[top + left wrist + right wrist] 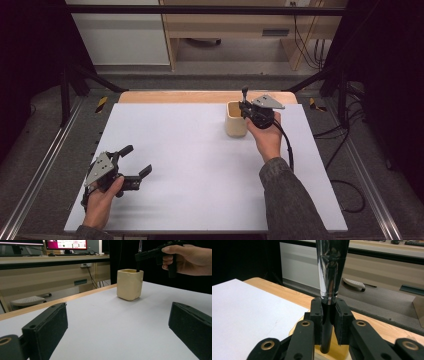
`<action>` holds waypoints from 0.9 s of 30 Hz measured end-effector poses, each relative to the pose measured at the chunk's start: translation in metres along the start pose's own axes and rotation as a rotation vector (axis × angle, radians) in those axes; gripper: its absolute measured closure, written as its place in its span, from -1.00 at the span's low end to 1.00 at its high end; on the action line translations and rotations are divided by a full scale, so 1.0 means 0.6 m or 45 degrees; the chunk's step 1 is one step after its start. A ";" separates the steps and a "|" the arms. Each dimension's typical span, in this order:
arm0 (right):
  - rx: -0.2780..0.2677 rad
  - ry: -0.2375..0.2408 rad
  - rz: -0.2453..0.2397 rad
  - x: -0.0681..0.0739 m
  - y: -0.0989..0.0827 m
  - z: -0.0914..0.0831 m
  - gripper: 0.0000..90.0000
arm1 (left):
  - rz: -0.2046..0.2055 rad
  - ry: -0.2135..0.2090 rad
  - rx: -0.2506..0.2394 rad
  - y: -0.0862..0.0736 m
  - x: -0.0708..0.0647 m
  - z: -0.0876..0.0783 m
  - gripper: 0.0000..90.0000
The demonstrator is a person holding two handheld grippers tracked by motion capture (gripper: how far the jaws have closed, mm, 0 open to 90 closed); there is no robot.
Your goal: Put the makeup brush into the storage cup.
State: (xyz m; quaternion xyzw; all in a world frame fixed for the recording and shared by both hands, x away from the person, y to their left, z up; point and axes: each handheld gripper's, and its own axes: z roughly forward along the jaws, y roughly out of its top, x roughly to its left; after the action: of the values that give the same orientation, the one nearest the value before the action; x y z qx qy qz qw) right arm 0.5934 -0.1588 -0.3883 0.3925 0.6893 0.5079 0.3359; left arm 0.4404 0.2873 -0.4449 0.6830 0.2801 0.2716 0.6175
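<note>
I am resting my left gripper [134, 161] low on the near left part of the white table top [190, 165]. Its two jaws are standing wide apart with nothing between them.

Farther away, on the right, my right gripper [246, 106] is pinching a thin black stick [327, 325] tight between its jaws. The stick is standing straight up, with a shiny silver part [331, 267] on top. Its bottom end is going down into the cream cup [235, 119].

The cup is sitting upright near the far edge of the white top, well apart from my left gripper.

Past the white top, a strip of brown wood table [200, 96] is peeking out. Beyond that, grey floor [250, 67] is showing, then a wooden desk [50, 267] with a screen [66, 244] on it. Black cables [312, 45] are hanging down at the far right.
</note>
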 end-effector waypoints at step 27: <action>0.036 -0.006 -0.002 0.008 -0.015 0.015 0.75 | 0.006 0.005 0.004 0.001 0.002 -0.001 -0.96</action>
State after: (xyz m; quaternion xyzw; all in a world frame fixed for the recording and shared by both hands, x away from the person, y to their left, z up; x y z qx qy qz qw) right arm 0.5971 -0.1523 -0.3993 0.3981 0.6959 0.4969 0.3324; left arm 0.4406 0.2884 -0.4445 0.6841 0.2802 0.2741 0.6152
